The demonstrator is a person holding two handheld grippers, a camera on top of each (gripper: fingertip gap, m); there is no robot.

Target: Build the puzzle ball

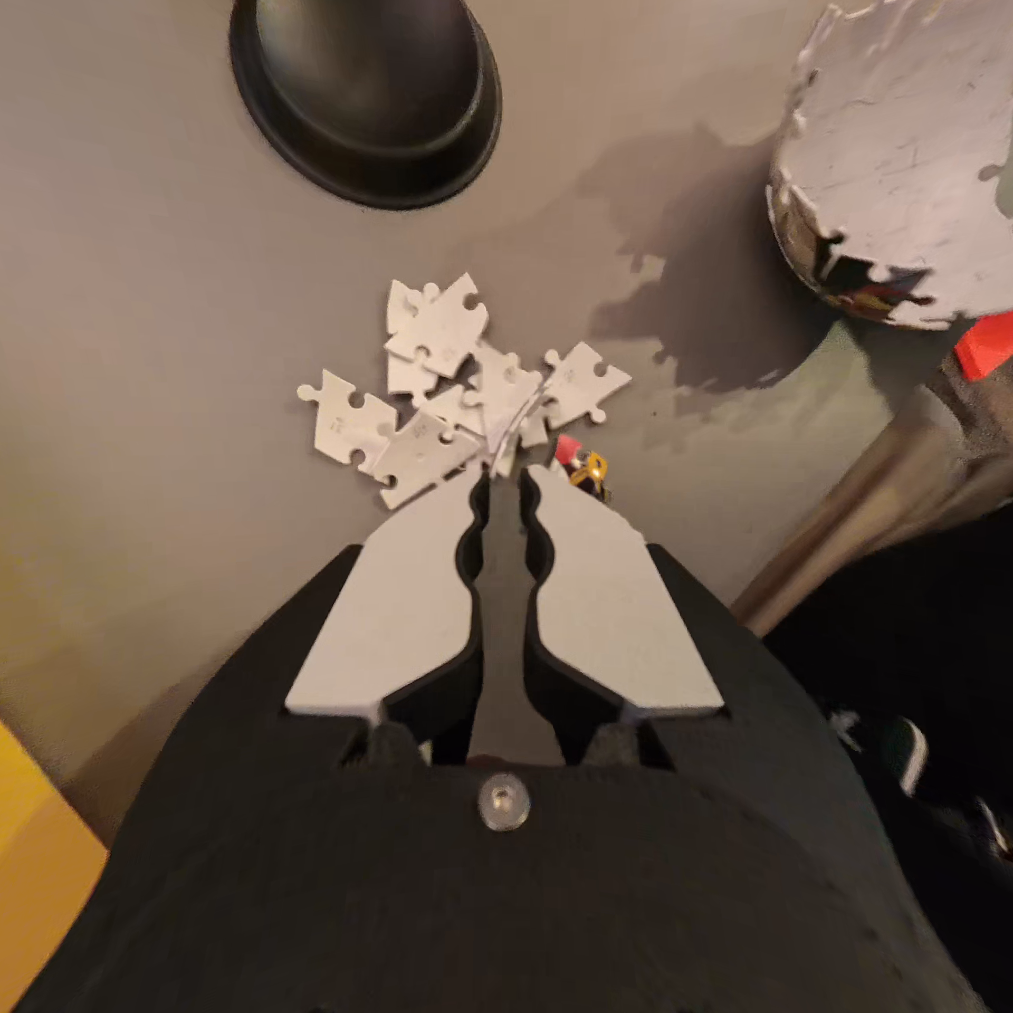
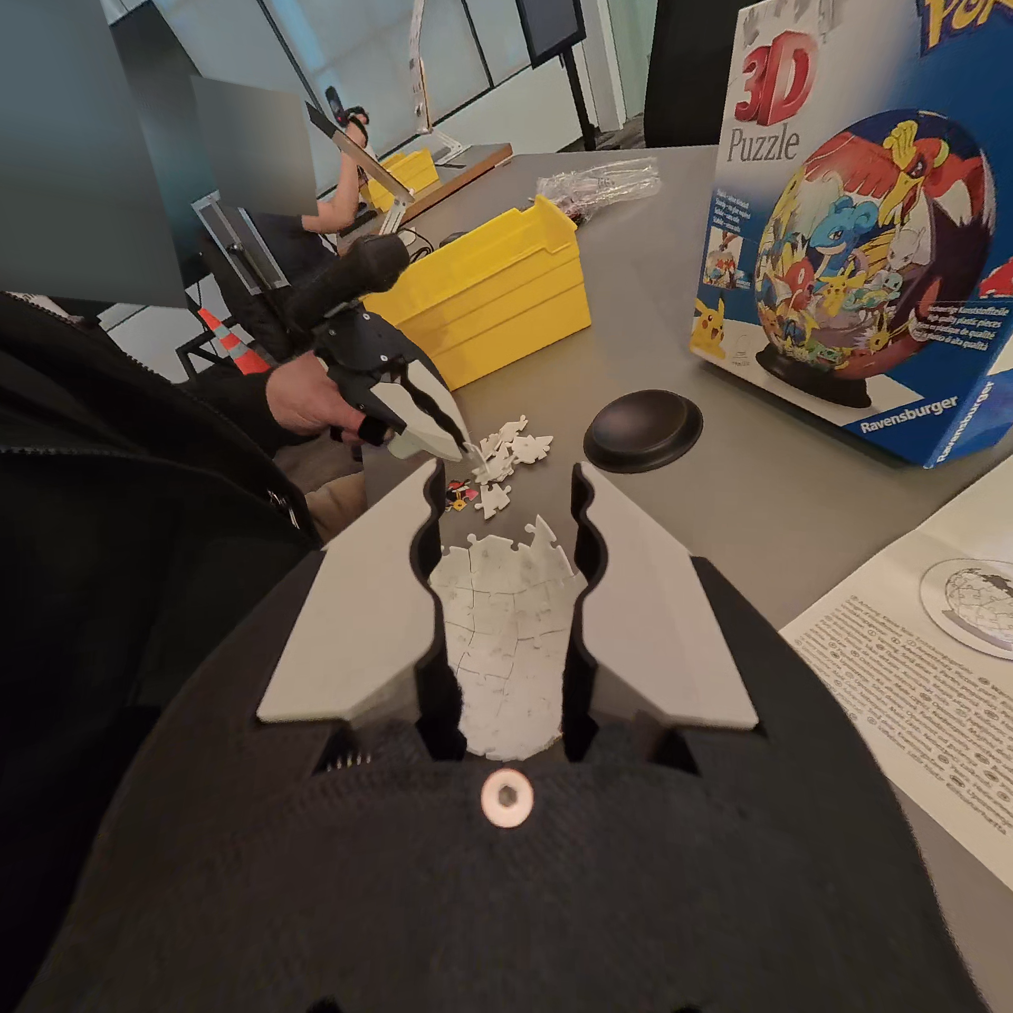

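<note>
Left gripper point(image 1: 503, 476) down at the near edge of the pile of loose pieces point(image 1: 438, 383), jaws nearly together and pinching a thin curved puzzle piece point(image 1: 512, 433) on edge at the very tips. Pile white side up on the grey desk point(image 1: 137, 356), fanning out ahead of the tips and to both sides. Just right of the tips, one colourful piece point(image 1: 584, 471) lying printed side up. Farther ahead and to the left, the black stand point(image 1: 367, 98) (a shallow round dish). High on the right, the half-built puzzle ball point(image 1: 899, 164), white inner surface showing, with something red point(image 1: 984, 351) under its lower edge.

Right gripper point(image 2: 507, 482) spread wide around that half-built puzzle ball point(image 2: 507, 641), the curved shell sitting deep between the fingers; actual contact with the pads hard to tell. Beyond its tips, the left gripper point(image 2: 463, 447) held in a hand point(image 2: 301, 403), tips on the pile. Ahead and to the right, the black stand point(image 2: 644, 427); beyond it the puzzle box point(image 2: 855, 230), upright. Ahead and to the left, a yellow bin point(image 2: 493, 296). Close on the right, an instruction sheet point(image 2: 904, 658) flat on the desk.
</note>
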